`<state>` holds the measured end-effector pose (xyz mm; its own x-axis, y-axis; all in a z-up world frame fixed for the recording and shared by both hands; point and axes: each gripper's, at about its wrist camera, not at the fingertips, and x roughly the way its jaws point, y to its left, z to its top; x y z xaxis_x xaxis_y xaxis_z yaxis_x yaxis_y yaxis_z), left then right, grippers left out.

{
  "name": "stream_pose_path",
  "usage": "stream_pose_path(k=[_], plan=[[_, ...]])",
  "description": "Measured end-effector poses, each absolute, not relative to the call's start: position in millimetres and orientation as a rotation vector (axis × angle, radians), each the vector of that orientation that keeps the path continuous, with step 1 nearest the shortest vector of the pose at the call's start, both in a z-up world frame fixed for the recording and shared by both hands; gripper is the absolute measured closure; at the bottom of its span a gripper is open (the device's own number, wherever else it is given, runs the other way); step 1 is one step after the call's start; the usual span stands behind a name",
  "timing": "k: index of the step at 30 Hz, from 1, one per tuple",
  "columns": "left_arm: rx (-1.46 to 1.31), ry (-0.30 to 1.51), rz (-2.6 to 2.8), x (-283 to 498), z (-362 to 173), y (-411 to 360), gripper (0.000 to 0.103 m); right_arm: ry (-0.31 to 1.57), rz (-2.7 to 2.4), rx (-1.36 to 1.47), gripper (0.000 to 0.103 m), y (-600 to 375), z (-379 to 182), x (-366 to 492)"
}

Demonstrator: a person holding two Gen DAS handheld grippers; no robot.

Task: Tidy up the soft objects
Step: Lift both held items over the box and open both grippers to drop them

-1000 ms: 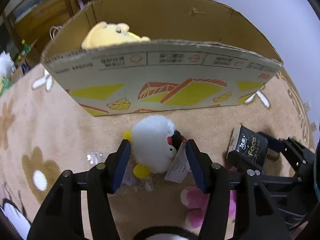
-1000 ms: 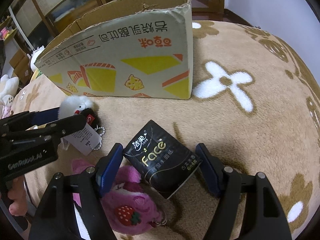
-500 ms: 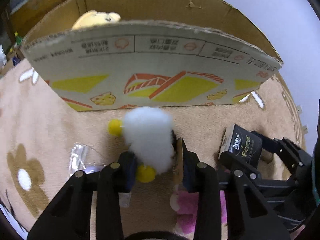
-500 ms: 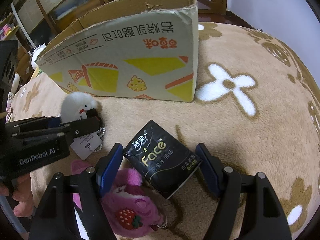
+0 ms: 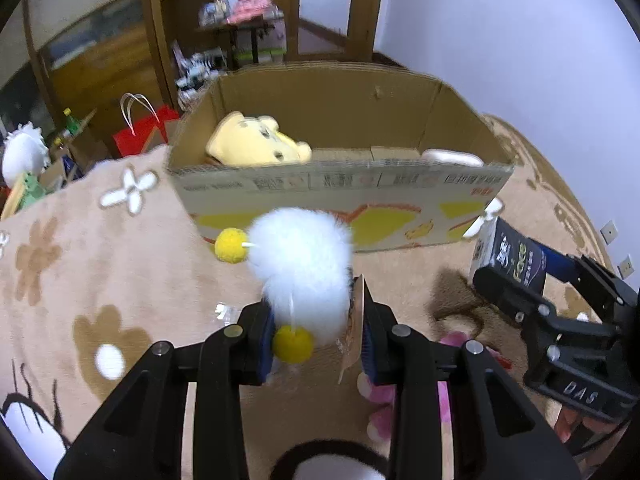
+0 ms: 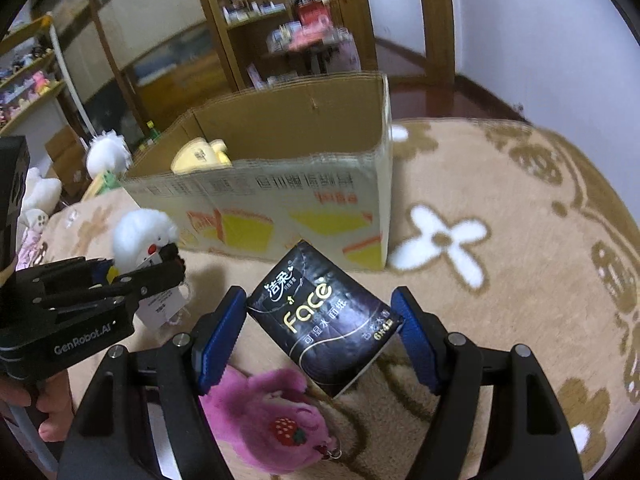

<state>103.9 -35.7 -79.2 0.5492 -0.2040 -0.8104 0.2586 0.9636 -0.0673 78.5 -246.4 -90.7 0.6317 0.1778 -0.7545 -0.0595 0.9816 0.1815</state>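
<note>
My left gripper [image 5: 316,346] is shut on a white fluffy plush [image 5: 300,268] with yellow pom feet and a paper tag, held above the beige blanket in front of the open cardboard box [image 5: 340,188]. It also shows in the right wrist view [image 6: 140,236]. My right gripper [image 6: 320,336] is shut on a black tissue pack [image 6: 324,316], lifted off the blanket. The pack also shows in the left wrist view [image 5: 512,258]. A yellow plush [image 5: 252,142] lies inside the box. A pink strawberry plush [image 6: 264,420] lies on the blanket under my right gripper.
The beige flower-pattern blanket [image 6: 500,280] covers the surface. A white object [image 5: 448,157] lies in the box's right end. Wooden shelves [image 6: 272,28] stand behind. A red bag [image 5: 140,132] and white plush toys [image 6: 40,192] sit off to the left.
Both grippers have risen with their loads. The white plush and the tissue pack are off the blanket, and the box interior now shows from above.
</note>
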Motion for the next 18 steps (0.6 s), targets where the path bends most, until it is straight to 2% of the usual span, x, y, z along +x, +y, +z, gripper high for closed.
stream_pose_path(k=[10, 18], plan=[[0.060, 0.669, -0.199, 77.9, -9.2, -26.8, 0.070, 0.668, 0.159, 0.085, 0.025, -235.4, -31.0, 59.1], [0.071, 0.546, -0.174, 76.7, 12.3, -21.9, 0.070, 0.550, 0.155, 0.043, 0.025, -228.7, 3.2, 61.5]])
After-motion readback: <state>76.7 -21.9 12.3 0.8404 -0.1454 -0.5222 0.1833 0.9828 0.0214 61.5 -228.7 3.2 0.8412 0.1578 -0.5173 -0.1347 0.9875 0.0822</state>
